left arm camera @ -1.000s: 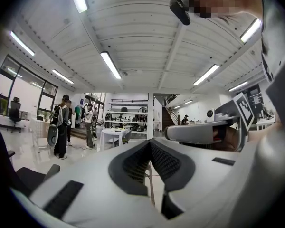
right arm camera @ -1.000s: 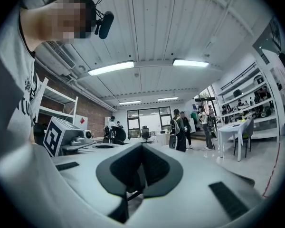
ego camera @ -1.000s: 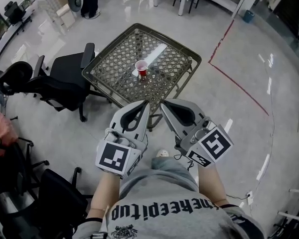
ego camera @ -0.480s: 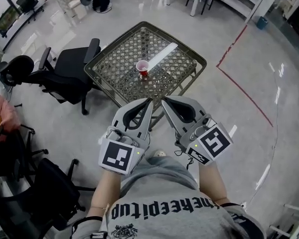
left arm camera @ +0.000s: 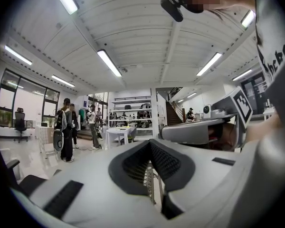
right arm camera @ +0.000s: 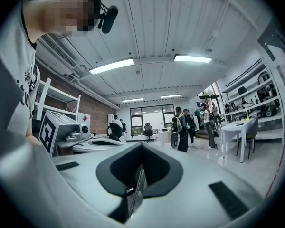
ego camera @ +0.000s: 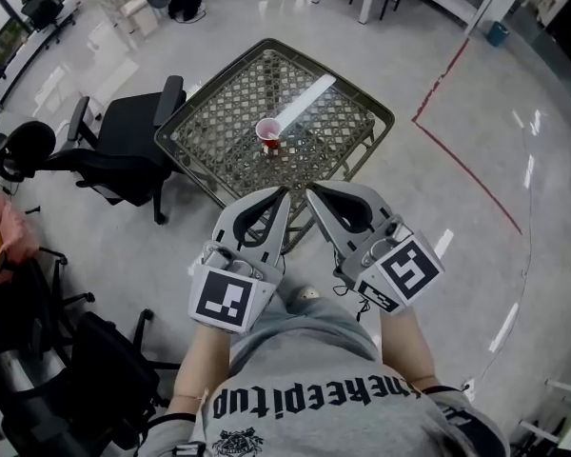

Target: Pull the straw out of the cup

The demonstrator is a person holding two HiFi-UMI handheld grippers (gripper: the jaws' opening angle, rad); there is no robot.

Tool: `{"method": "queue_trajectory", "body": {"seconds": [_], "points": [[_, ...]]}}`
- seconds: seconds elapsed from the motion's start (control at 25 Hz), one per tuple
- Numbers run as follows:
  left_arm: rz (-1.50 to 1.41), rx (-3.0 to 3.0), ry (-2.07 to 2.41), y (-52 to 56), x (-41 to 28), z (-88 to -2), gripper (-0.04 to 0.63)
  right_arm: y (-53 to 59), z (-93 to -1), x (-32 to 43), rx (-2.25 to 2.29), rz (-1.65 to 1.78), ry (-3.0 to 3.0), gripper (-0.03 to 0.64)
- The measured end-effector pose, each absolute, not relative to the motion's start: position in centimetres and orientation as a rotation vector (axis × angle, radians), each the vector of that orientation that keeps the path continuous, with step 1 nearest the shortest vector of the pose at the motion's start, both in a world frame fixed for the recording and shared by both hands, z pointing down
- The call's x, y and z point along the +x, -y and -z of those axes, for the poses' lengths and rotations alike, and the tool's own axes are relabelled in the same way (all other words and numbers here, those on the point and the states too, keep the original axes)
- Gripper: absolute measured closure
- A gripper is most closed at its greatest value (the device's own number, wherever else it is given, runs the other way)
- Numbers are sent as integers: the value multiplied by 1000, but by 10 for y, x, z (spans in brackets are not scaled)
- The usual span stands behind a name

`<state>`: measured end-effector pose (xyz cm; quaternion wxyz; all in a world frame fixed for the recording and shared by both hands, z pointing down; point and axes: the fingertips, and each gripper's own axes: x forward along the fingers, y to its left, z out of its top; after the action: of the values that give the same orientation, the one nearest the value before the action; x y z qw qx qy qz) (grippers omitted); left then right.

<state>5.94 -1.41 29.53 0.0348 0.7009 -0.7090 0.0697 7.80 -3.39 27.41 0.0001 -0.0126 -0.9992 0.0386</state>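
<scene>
Jaws on the left gripper [ego camera: 282, 196] are resting together with nothing between them; those on the right gripper [ego camera: 309, 196] are likewise sitting closed and empty; the two grippers are hanging side by side, tips almost touching, pointing roughly level across the room. Ahead of both, well apart from the tips, a red cup [ego camera: 267, 133] is standing upright near the middle of a lattice-topped table [ego camera: 338, 131]; the straw is too small to make out. The table's near corner is lying just beyond and below the tips, its edges running away to either side. A black office chair [ego camera: 124, 146] is crowding the table's edge on the left gripper's side; on the right gripper's side bare floor [ego camera: 428, 227] is lying open out to a red line [ego camera: 462, 160].
</scene>
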Motion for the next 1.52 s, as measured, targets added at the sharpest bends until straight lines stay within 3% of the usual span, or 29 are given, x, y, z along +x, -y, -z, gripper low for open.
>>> {"method": "queue_trajectory", "body": {"seconds": [0.84, 1.52], "points": [[-213, 2312, 1953, 61, -48, -301, 574, 82, -274, -21, 253, -163, 3088, 617], [-252, 2437, 1747, 89, -93, -323, 558, 106, -282, -52, 516, -206, 3033, 615]]}}
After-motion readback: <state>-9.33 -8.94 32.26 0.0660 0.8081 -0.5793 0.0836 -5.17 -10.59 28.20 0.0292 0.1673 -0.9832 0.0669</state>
